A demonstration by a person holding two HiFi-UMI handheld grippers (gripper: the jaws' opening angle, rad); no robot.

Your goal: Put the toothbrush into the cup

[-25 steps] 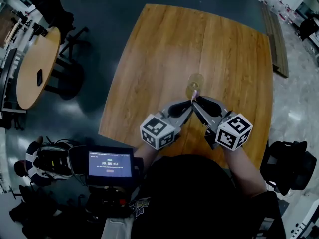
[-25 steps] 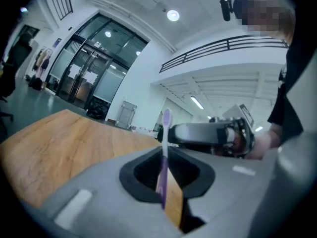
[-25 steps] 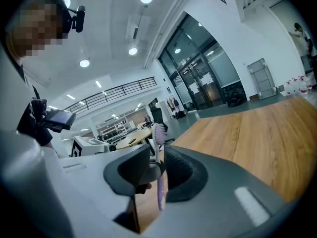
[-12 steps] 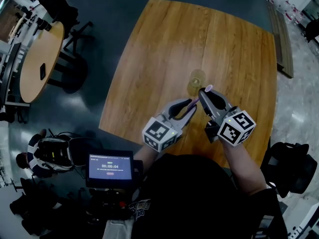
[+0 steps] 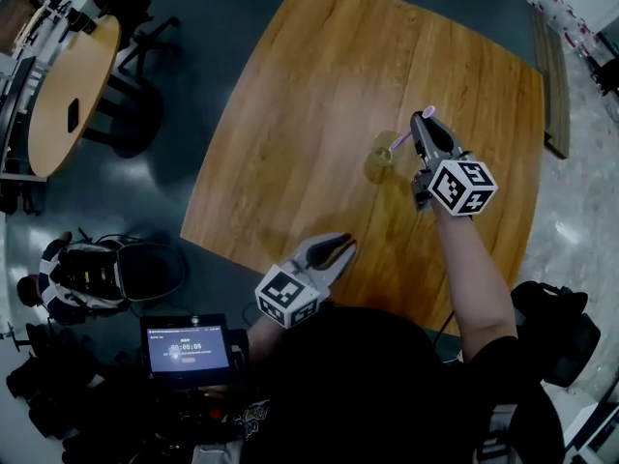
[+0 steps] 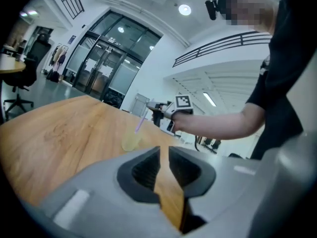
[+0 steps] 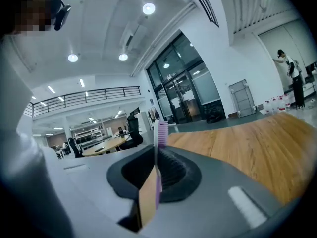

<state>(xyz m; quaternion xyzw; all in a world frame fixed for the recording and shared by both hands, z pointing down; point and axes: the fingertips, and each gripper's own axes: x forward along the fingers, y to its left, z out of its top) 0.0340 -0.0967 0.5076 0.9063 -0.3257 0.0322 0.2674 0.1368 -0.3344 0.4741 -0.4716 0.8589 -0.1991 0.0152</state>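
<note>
Toothbrush (image 5: 401,140), clamped in right hand-held gripper (image 5: 424,119), reached cup (image 5: 379,160)

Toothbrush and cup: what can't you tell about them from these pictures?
1. Whether the lower end of the toothbrush is inside the cup or just above its rim: too small in the head view and left gripper view.
2. The cup in the right gripper view: out of sight, blocked by the body of the right gripper.
3. The toothbrush's lower handle there: hidden between the jaws.
4. Anything inside the cup: too small.
</note>
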